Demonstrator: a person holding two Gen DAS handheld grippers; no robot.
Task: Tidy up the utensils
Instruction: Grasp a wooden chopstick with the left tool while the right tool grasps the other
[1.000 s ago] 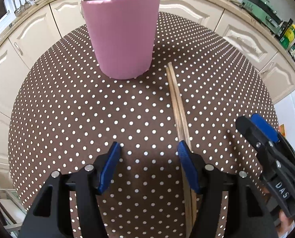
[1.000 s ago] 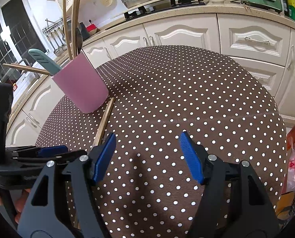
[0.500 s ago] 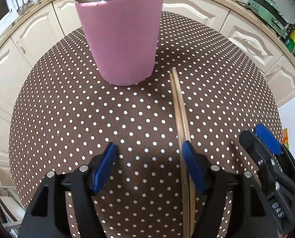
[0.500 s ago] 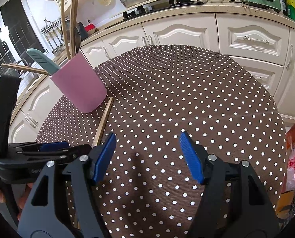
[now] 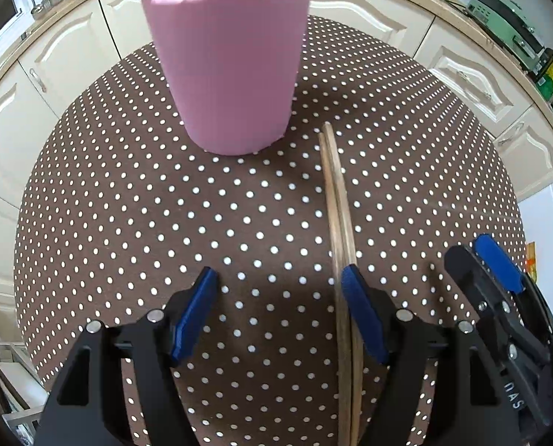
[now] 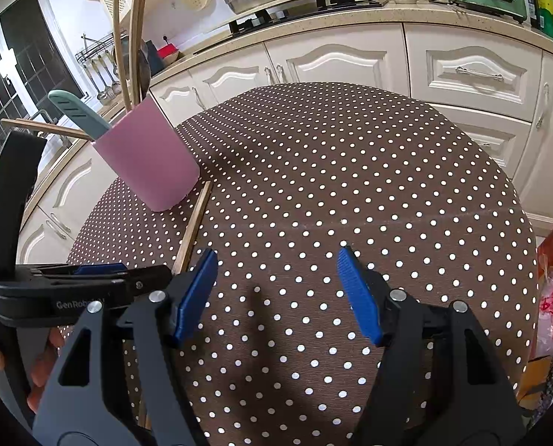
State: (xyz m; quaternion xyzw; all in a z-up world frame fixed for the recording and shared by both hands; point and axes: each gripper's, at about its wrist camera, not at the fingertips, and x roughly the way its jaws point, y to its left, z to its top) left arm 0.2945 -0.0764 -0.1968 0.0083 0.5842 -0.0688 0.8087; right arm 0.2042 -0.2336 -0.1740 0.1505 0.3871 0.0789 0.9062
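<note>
Two chopsticks run partly beneath left gripper.

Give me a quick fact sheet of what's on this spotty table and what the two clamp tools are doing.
table: round, brown polka-dot cloth
holder: pink cup, upright, with wooden sticks and a teal utensil inside
loose item: pair of chopsticks lying flat beside the cup
left gripper: open, empty, chopsticks run under its right finger
right gripper: open, empty, over bare cloth
still to do: chopsticks not yet in cup
</note>
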